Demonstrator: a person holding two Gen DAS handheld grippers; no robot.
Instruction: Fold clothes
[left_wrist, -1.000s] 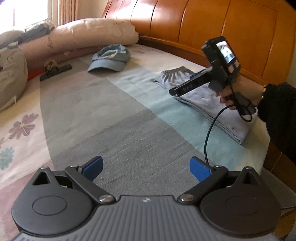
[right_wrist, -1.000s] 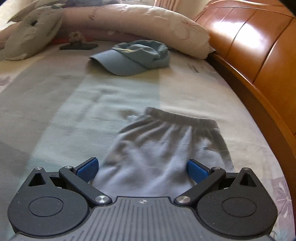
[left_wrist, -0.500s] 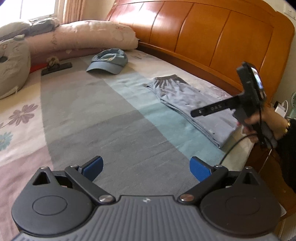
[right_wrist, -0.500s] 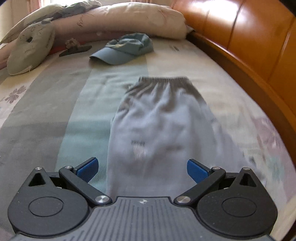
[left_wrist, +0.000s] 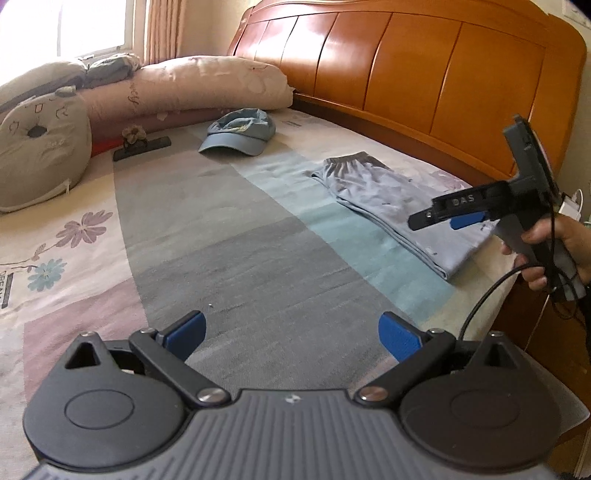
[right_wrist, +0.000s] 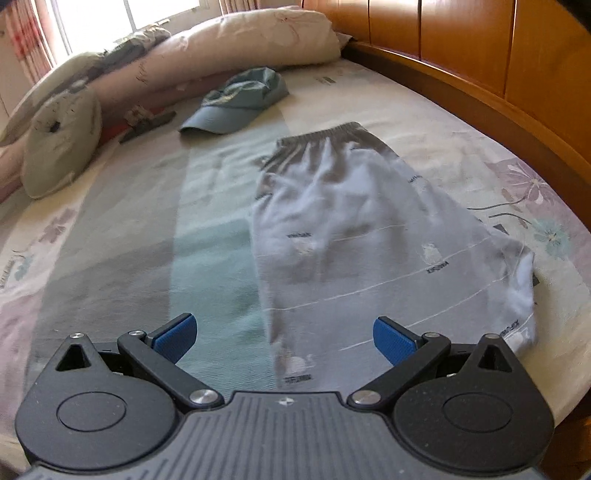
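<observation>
Pale blue trousers (right_wrist: 354, 236) lie folded lengthwise near the headboard-side edge of the bed (left_wrist: 229, 236), waistband toward a blue cap (left_wrist: 240, 131) and pillows (left_wrist: 199, 85). The right claw (right_wrist: 282, 334) hovers over the leg end, jaws spread and empty; the left claw (left_wrist: 291, 332), equally wide apart, holds nothing above bare striped bedding.

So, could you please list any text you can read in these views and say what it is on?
"DAS": on the side of the right gripper.
Small dark print on the pants: too blurred to read.
Script on the pink pillow and print at the bedsheet edge: unreadable.
</observation>
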